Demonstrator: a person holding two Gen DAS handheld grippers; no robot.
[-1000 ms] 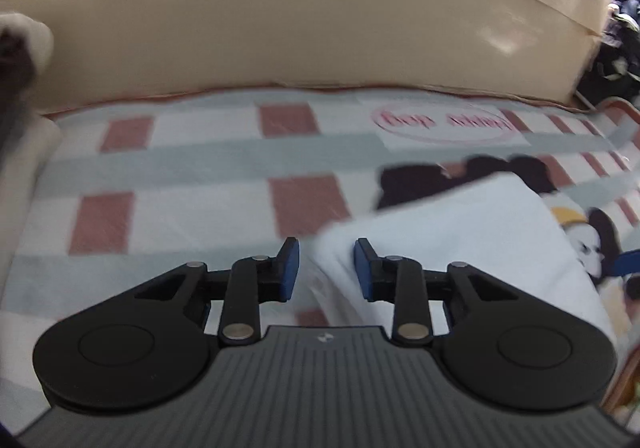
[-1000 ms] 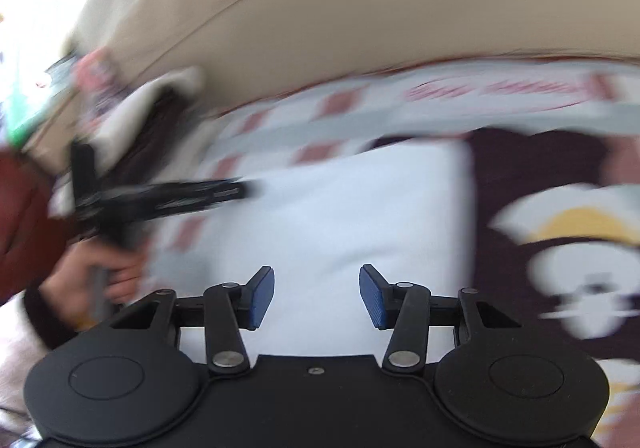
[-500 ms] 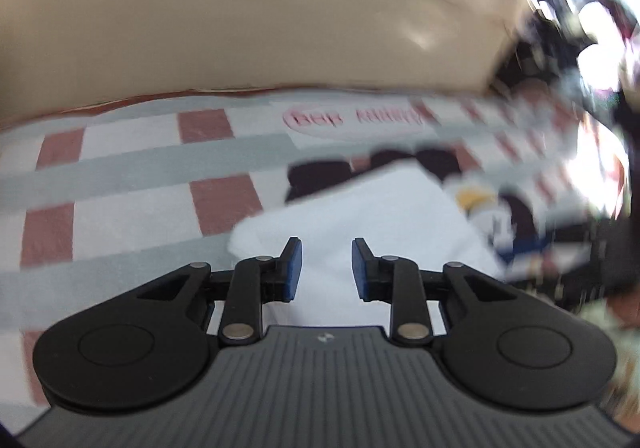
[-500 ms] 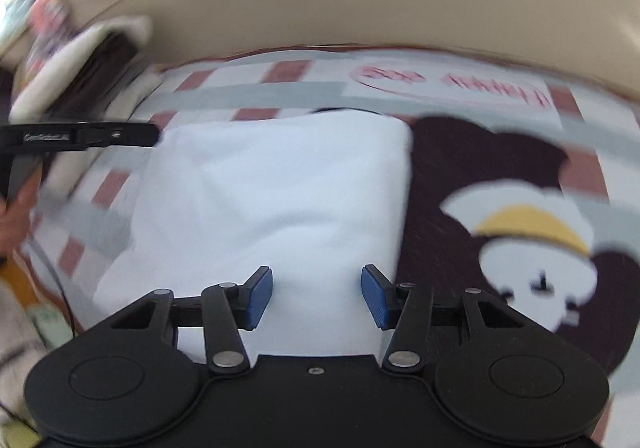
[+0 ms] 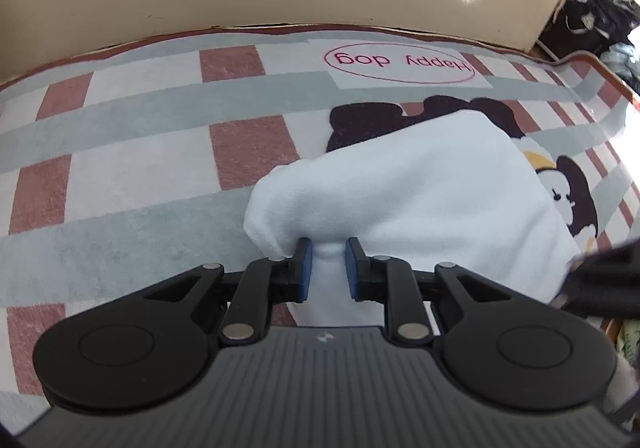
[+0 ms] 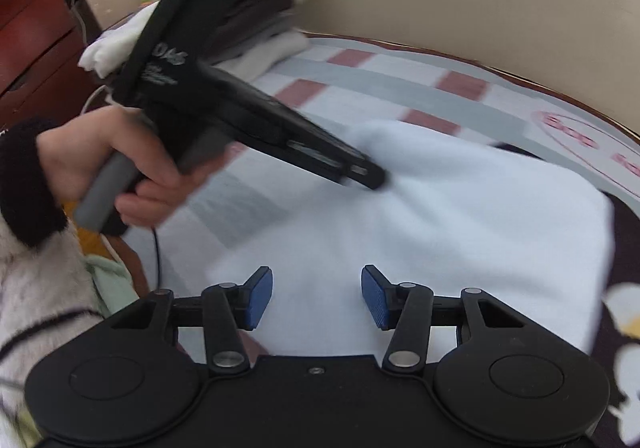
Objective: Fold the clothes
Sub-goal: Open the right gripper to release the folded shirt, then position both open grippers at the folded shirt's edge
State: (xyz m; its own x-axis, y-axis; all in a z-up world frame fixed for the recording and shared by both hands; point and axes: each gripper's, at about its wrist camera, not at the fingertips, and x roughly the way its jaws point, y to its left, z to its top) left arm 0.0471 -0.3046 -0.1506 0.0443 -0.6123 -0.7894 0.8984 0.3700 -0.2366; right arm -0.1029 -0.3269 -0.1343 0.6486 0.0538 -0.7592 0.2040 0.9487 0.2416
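The left gripper (image 5: 325,263) is pinching the near-left edge of the white garment (image 5: 420,184), which is lying on the checked rug (image 5: 132,168). The right gripper (image 6: 317,297) is hovering spread over the cloth. Step: gripping for a fold; next, probably securing the other edge.

The white garment (image 5: 420,184) hides much of the blanket's dog print (image 5: 568,188); its near edge runs beneath the left hand-held gripper (image 5: 325,268); the clothing pile (image 6: 256,20) is blurred.
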